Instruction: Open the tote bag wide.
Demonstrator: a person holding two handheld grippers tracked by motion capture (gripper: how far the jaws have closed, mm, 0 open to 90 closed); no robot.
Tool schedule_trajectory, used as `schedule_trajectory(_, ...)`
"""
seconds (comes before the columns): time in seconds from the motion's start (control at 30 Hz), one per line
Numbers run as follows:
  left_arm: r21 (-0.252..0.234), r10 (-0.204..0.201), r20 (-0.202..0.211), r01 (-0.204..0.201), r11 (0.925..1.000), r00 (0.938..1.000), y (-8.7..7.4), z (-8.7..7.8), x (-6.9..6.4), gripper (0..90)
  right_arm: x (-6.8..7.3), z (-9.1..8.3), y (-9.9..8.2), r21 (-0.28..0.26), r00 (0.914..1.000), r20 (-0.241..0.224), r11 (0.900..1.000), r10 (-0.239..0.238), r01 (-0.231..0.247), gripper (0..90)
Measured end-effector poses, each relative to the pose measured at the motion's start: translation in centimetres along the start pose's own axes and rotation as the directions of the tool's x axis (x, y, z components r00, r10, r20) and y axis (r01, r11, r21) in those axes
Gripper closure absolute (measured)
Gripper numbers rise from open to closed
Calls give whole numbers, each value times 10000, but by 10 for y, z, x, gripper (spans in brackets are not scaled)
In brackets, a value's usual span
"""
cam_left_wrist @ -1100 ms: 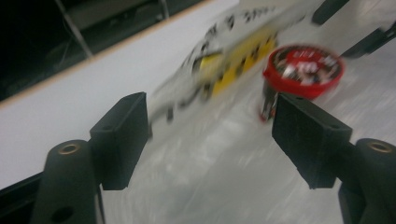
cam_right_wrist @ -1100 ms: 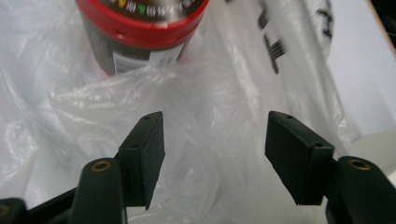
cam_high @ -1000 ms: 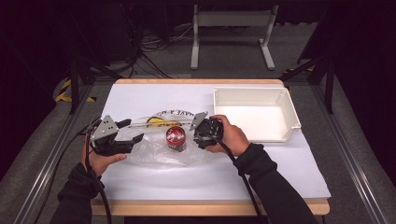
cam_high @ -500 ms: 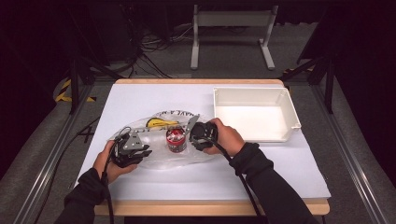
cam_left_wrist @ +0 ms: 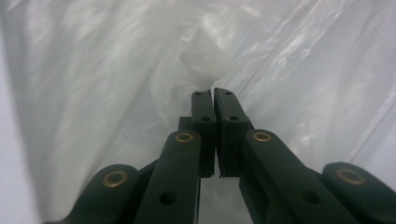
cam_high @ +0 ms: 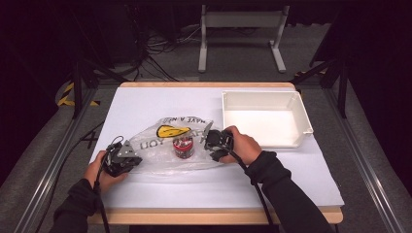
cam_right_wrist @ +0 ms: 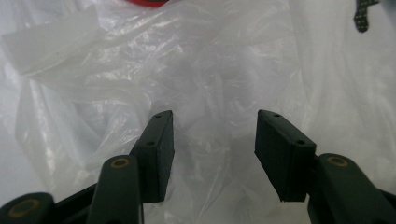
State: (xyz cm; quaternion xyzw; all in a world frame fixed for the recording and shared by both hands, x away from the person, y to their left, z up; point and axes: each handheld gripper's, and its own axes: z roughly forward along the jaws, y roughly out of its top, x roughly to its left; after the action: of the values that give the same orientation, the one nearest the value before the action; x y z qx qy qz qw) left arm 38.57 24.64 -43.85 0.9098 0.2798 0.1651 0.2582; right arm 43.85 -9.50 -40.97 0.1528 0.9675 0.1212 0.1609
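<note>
Clear plastic bag (cam_high: 165,145) lies mid-table with a red can (cam_high: 183,147) inside; our left gripper (cam_left_wrist: 214,91) has just dropped and clamped on its edge, giving us an anchor, while our right gripper (cam_right_wrist: 212,140), jaws reopening, hovers apart over the film.

One clear plastic bag (cam_high: 167,145); one red can (cam_high: 183,147); one white tray (cam_high: 265,118). Two hand-held grippers: left hand-held gripper (cam_high: 127,160); right hand-held gripper (cam_high: 210,141). One table (cam_high: 145,102).
</note>
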Motion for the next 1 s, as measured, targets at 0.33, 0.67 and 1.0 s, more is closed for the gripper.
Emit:
schedule_trajectory(0.33,-681,-245,-450,214,9975,9987,-2,-7,7,702,1,-7,-1,-801,9999,-11,9967,-136,134,391)
schedule_trajectory(0.67,-2388,-348,-634,187,9709,9974,20,-31,8,480,-2,-29,6,-2345,9978,653,9721,121,36,548)
schedule_trajectory(1.0,-2041,-495,-1017,279,9785,9936,39,-25,24,475,-15,-35,22,-2122,9912,1320,9769,32,251,683)
